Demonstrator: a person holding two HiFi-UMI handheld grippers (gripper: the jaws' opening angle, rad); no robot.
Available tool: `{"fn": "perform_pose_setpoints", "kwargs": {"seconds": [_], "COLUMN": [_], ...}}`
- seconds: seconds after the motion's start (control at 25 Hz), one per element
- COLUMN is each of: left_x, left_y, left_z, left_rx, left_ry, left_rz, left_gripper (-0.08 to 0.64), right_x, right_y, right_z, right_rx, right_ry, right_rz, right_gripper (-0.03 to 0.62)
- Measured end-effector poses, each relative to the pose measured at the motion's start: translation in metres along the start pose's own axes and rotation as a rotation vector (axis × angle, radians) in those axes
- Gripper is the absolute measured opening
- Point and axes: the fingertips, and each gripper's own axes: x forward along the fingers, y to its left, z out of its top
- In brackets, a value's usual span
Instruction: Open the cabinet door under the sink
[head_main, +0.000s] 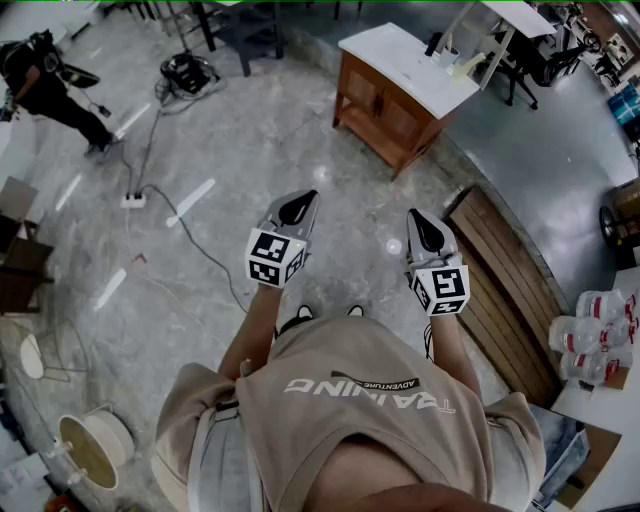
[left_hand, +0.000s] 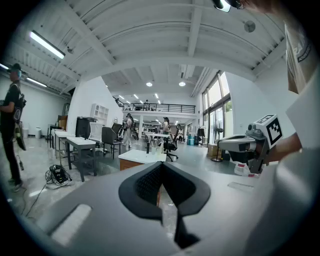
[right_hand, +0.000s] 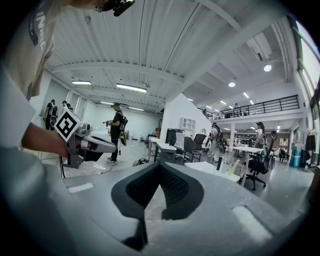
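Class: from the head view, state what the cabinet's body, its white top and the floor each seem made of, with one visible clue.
Cabinet body: probably wood; it is reddish-brown and panelled, with a low sheen.
Cabinet top: a smooth white slab, perhaps stone or laminate; the look leaves it open.
Floor: polished grey concrete or stone; it is mottled, with glossy reflections.

left tongs (head_main: 298, 208) and right tongs (head_main: 427, 232) — both closed — held out nearly level.

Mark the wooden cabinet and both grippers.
wooden cabinet (head_main: 381, 106), head view, on its door-side front.
left gripper (head_main: 303, 203), head view, between its closed jaw tips.
right gripper (head_main: 421, 224), head view, between its closed jaw tips.
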Motion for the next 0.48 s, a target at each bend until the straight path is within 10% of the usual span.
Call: {"fn": "perform_pose_setpoints", "kwargs": {"seconds": [0.48], "left_x": [0.008], "left_y": [0.047], "left_z": [-0.004], "left_rx": [-0.001], "left_ry": [0.026], "left_rz": [-0.030], "left_gripper": [0.017], "right_x": [0.047], "right_y": [0.022], "right_z": [0.008], "right_rx": [0.023], "right_ry": [0.020], "right_rz": [-0.007], "right_gripper": [0.002]}}
